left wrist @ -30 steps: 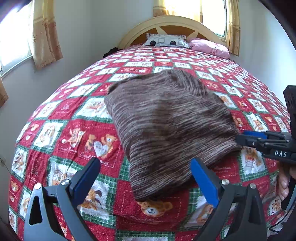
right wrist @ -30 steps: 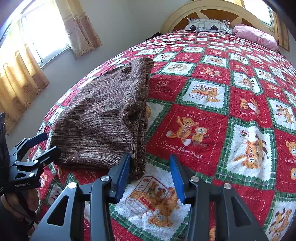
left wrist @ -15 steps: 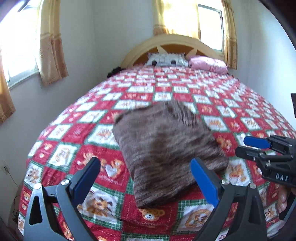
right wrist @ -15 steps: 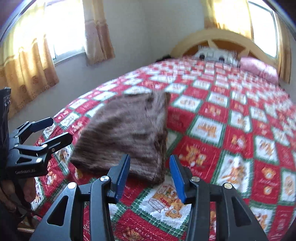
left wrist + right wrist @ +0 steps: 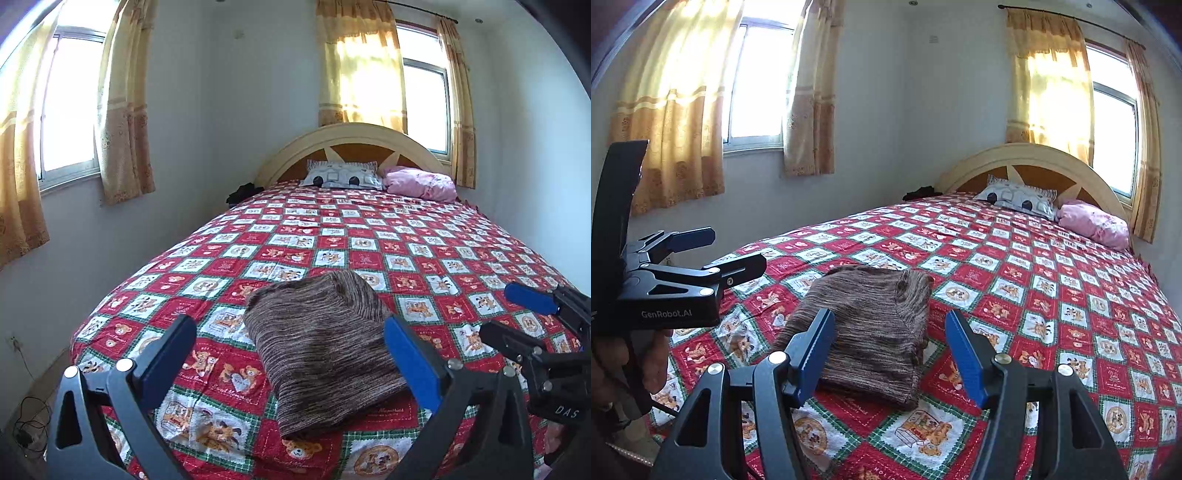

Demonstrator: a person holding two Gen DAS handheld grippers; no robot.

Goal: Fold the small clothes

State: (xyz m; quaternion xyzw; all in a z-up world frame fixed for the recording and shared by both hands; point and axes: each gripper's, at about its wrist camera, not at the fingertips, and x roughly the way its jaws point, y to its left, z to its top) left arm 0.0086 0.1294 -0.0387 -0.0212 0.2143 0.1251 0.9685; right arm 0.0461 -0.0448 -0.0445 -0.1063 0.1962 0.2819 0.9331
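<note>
— Sweater (image 5: 325, 350) lies folded on the bed (image 5: 369, 236), near its foot edge, between and below both tools. What now?

— My left hand-held gripper (image 5: 291, 358) hangs spread wide and empty. My right hand-held gripper (image 5: 890, 350) is opening, nothing between its pads. I judge the fold finished, so I'd lift straight clear without snagging the knit.

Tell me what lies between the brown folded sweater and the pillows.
Only bare bedspread between the sweater and the pillows, plain in both wrist views.
</note>
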